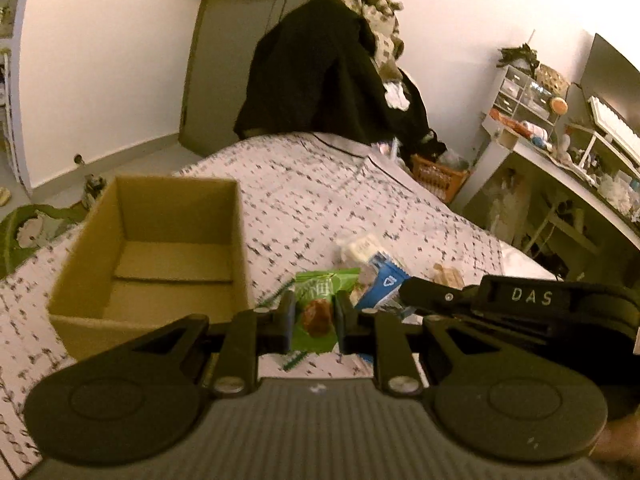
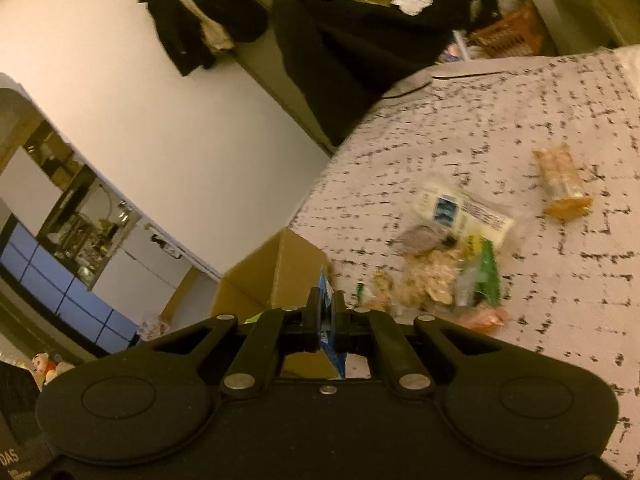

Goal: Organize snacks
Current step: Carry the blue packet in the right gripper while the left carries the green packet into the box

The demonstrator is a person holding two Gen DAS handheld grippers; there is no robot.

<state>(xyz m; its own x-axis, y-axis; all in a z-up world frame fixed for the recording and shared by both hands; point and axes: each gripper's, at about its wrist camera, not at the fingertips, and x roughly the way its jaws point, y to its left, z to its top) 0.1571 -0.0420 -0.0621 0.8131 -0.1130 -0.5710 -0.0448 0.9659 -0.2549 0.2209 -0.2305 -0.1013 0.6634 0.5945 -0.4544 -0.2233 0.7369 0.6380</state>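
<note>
My left gripper is shut on a green snack packet and holds it just right of an open cardboard box on the bed. The box looks empty inside. My right gripper is shut on a blue snack packet; that packet and the right gripper's black body show in the left wrist view at the right. The box's corner lies just beyond the right gripper. A pile of loose snacks lies on the bed to the right.
The bed has a white cover with dark marks. An orange cracker packet lies apart at the far right. A white packet lies behind the green one. Dark clothes hang past the bed's end. A cluttered desk stands at right.
</note>
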